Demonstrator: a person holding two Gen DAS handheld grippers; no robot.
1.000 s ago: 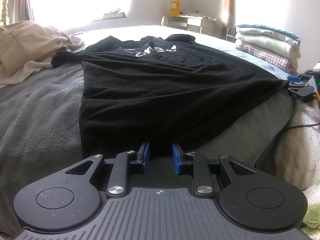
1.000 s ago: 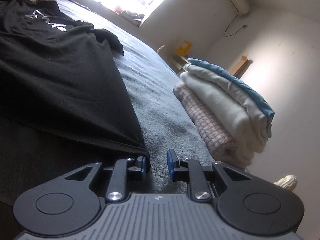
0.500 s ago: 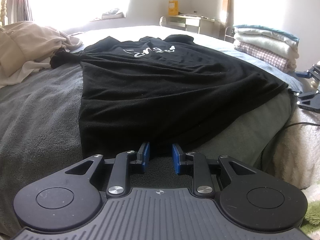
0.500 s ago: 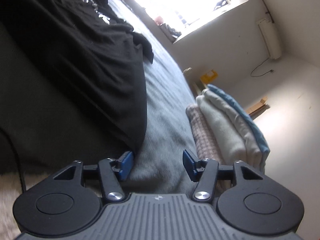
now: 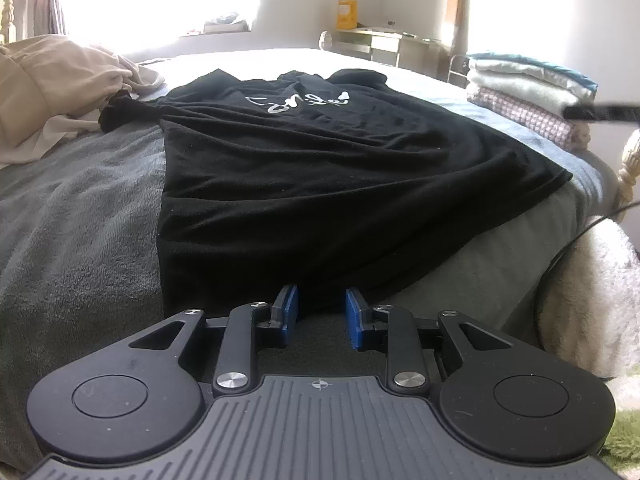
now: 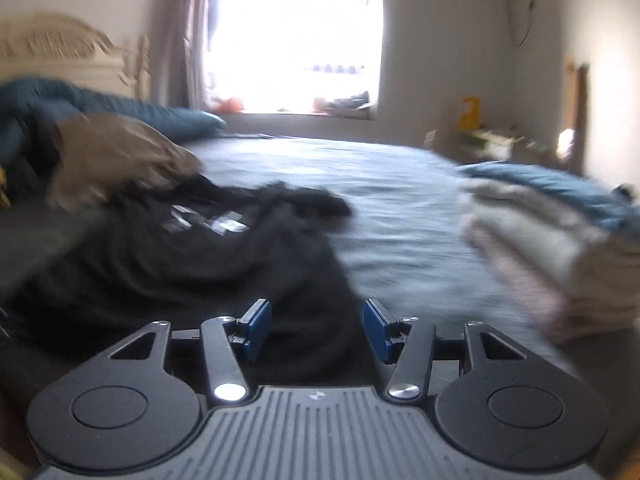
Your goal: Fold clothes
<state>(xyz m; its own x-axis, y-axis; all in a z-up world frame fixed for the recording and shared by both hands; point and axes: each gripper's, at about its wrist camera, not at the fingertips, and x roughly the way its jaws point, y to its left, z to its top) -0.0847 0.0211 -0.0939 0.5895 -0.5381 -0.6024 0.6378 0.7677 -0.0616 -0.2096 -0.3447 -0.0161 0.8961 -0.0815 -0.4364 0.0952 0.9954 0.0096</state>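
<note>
A black T-shirt [image 5: 320, 168] with white lettering lies spread flat on the grey blanket [image 5: 72, 248] of a bed, hem towards me. My left gripper [image 5: 321, 300] rests at the middle of the hem. Its blue pads [image 5: 289, 310] stand a little apart, and no cloth is pinched between them. The right wrist view is blurred by motion. In it my right gripper [image 6: 318, 312] hovers above the shirt [image 6: 192, 264] near its right edge. Its jaws stand wide, are closing slightly, and have nothing between them.
A crumpled beige garment [image 5: 52, 92] lies left of the shirt. A stack of folded clothes [image 5: 524, 96] sits on the bed's right side. A black cable [image 5: 568, 248] runs over a white fluffy cover [image 5: 592, 292] at the bed's right corner. A desk [image 5: 384, 44] stands by the far wall.
My right gripper let go of the shirt's right hem corner, opened wide, rose and rolled level. The corner now lies on the blanket. My left gripper has not moved.
</note>
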